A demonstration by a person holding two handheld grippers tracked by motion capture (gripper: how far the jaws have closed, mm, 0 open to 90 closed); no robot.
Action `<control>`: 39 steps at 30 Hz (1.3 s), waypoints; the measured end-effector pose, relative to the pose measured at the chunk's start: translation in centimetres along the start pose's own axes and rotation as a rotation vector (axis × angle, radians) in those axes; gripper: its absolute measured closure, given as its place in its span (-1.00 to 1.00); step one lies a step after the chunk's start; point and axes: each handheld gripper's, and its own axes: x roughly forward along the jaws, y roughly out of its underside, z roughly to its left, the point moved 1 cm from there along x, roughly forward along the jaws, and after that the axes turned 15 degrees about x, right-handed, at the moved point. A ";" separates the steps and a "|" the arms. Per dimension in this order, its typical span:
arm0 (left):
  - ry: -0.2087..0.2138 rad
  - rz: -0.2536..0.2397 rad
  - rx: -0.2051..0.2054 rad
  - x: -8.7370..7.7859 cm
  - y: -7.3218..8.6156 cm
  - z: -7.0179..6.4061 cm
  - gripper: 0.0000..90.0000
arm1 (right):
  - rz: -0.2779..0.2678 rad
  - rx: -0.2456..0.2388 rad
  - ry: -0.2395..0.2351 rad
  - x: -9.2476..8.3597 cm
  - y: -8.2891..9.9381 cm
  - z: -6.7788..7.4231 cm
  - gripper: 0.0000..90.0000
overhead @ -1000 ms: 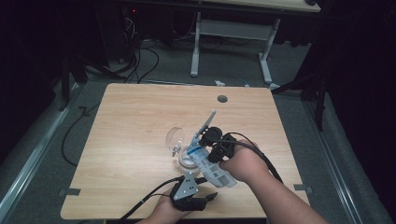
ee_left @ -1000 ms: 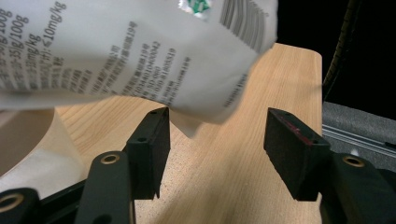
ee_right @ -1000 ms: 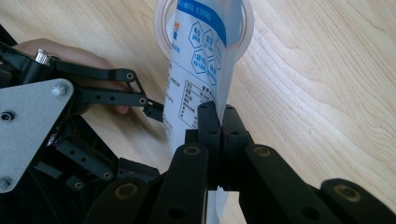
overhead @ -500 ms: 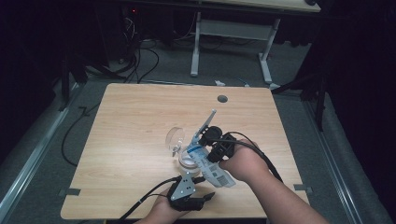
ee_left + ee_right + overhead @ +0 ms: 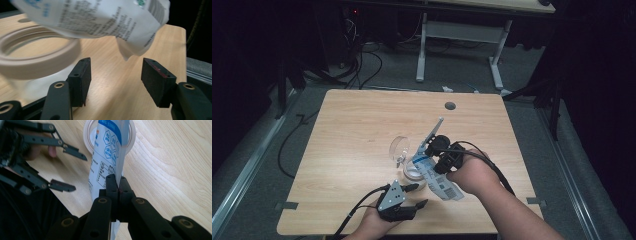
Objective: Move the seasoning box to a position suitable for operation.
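**Pouch tilted over the jar mouth**

My right gripper is clamped on the white printed plastic pouch, whose long axis runs from my jaws down to the round clear jar with its cream rim just ahead. My left gripper, jaws apart and empty, sits just beside the jar, nearer it than the right.

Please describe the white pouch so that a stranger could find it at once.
On the wooden table, look near the front edge, where the right tool is. Its shut jaws pinch the pouch above a clear jar. Only the pouch is soft, white, with blue print and a barcode.
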 end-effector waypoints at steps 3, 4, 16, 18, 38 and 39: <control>-0.014 0.000 -0.006 -0.7 0.3 0.5 -0.07 | 0.002 0.002 0.000 0.1 0.0 0.1 1.00; -0.019 0.002 -0.006 -0.9 0.4 0.7 -0.07 | 0.003 0.001 0.002 0.1 0.0 0.1 1.00; -0.108 0.036 -0.037 -4.4 2.5 3.3 -0.07 | 0.001 -0.003 0.005 0.0 0.0 0.1 1.00; -0.125 0.038 -0.042 -4.8 2.8 3.6 -0.07 | -0.005 0.004 0.003 0.0 0.1 0.1 1.00; -0.160 0.053 -0.048 -5.3 3.4 4.5 -0.06 | -0.060 0.030 -0.014 -0.7 0.8 -1.2 1.00; -0.159 0.055 -0.050 -5.2 3.4 4.5 -0.06 | -0.060 0.034 -0.016 -0.6 0.9 -1.3 1.00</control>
